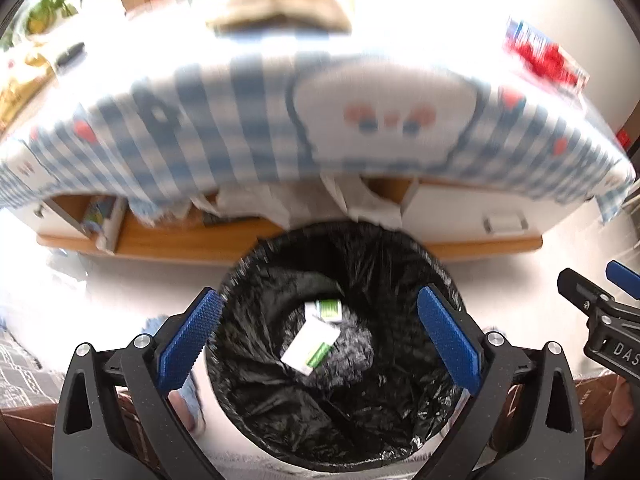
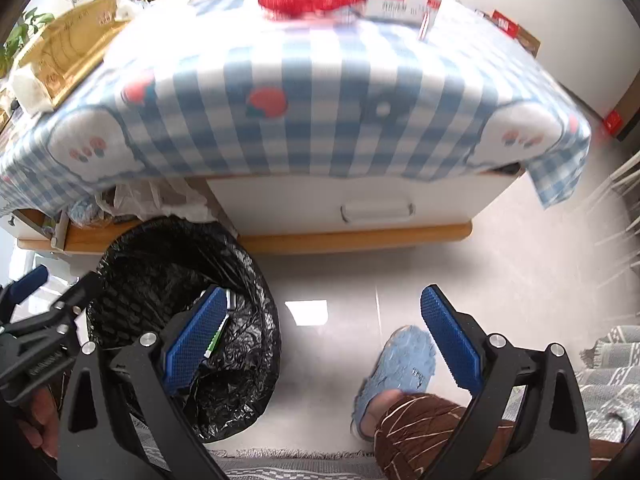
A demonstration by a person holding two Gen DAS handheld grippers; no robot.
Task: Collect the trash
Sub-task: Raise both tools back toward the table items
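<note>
I am holding my left gripper (image 1: 318, 334) spread over the black-lined bin (image 1: 400, 264), where white-and-green packets (image 1: 310, 346) are lying at the bottom; my right gripper (image 2: 324, 338), lettered "DAS", is spread, empty, beside the bin

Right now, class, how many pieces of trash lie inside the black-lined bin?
2. A small green-and-white packet lies at the far side of the bin's bottom; a larger white-and-green carton lies just nearer. More may hide under the liner's folds.
</note>
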